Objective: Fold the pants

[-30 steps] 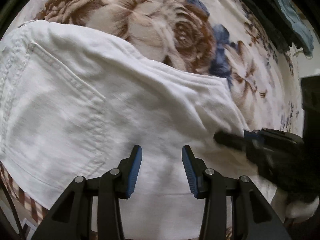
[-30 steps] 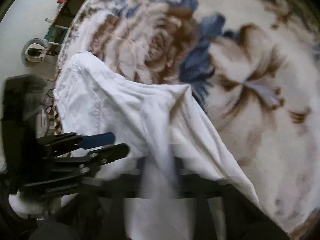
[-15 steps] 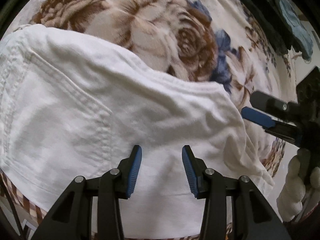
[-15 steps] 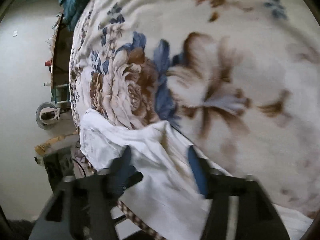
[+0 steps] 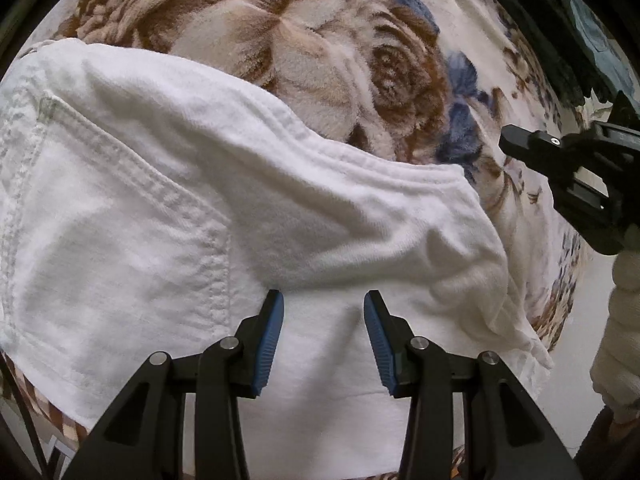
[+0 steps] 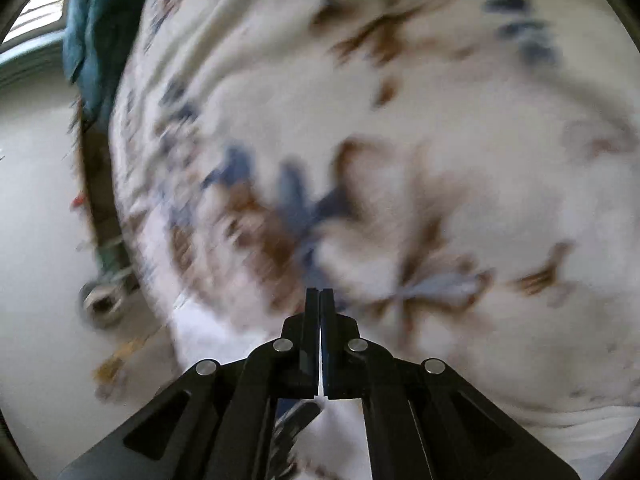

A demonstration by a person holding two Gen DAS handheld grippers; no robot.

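Observation:
White pants (image 5: 160, 220) lie folded over on a floral blanket (image 5: 320, 60), back pocket at the left and a folded seam edge running to the right. My left gripper (image 5: 323, 300) points down at the pants, its blue pads apart with only flat cloth below the gap and nothing pinched. My right gripper (image 5: 510, 138) shows at the right edge of the left wrist view, off the pants and over the blanket. In its own blurred view the right gripper (image 6: 320, 292) is shut with nothing between the jaws; a strip of white pants (image 6: 580, 428) shows low down.
Dark teal clothes (image 5: 560, 40) lie at the blanket's far corner, seen as teal clothes (image 6: 92, 20) in the right wrist view. A white-gloved hand (image 5: 624, 300) holds the right gripper. Pale floor (image 6: 40, 200) runs beside the bed's edge.
The right gripper let go of the pants' cloth, opened, then shut empty while it rolled and drew off to the right. The released fold settled flat. The left gripper stayed put.

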